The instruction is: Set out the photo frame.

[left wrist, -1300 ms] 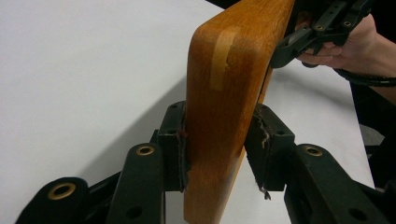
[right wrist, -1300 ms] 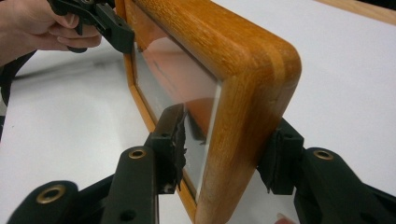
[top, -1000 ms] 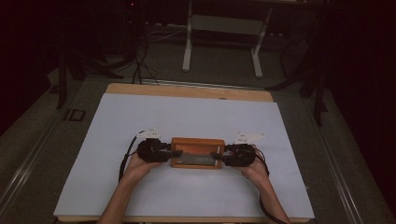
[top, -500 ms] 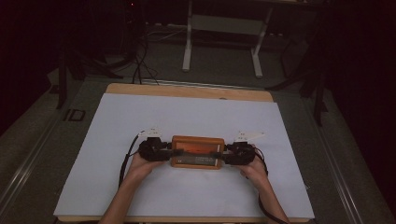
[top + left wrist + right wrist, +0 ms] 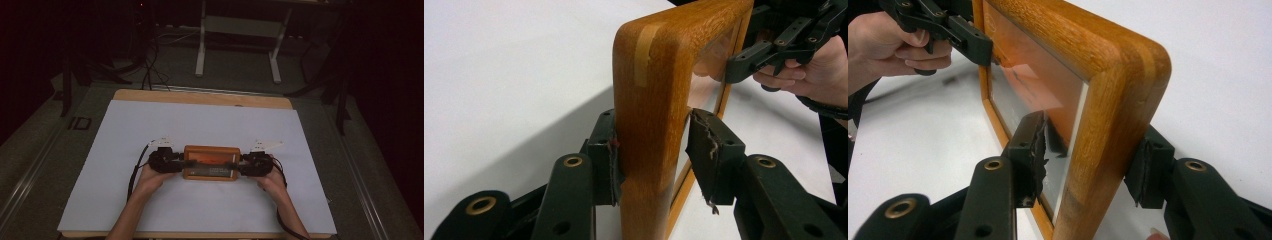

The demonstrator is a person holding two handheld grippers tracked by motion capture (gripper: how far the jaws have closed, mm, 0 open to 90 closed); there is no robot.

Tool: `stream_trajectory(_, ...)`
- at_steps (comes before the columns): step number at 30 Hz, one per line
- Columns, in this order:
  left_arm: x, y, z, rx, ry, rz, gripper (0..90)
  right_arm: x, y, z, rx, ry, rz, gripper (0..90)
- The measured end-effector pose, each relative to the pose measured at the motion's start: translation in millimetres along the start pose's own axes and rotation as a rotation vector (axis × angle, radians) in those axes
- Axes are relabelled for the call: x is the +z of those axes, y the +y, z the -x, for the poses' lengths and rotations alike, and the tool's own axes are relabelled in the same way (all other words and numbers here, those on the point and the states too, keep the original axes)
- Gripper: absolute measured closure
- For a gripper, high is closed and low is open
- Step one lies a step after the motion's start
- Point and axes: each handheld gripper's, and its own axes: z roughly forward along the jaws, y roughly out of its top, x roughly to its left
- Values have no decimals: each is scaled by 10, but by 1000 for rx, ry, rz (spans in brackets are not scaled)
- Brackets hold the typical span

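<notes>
Status: wooden frame (image 5: 210,162) sits lower centre of the high view, on the white surface (image 5: 125,135), with one gripper at each short end.

Left gripper (image 5: 651,150): fingers straddle the frame's end rail. Left pad touches the wood; right pad (image 5: 704,155) stands just off it, so not fully clamped.

Right gripper (image 5: 1090,160): fingers either side of the other end rail. Far pad is against the wood, near pad (image 5: 1033,150) is close to the glass pane; contact there is unclear, so I can't tell if it's clamped.

Judgement: both ends are engaged and the frame looks tilted up on its long edge. Left to do: firm up both grips, then lift or reposition. Can't tell whether the bottom edge touches the surface.
</notes>
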Motion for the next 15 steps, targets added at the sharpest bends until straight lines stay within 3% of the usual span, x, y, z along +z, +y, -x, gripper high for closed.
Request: stream_trajectory(15,-17,-12,-21,2,12,-26,546,-11,-7,-17,-13,-8,-5,544)
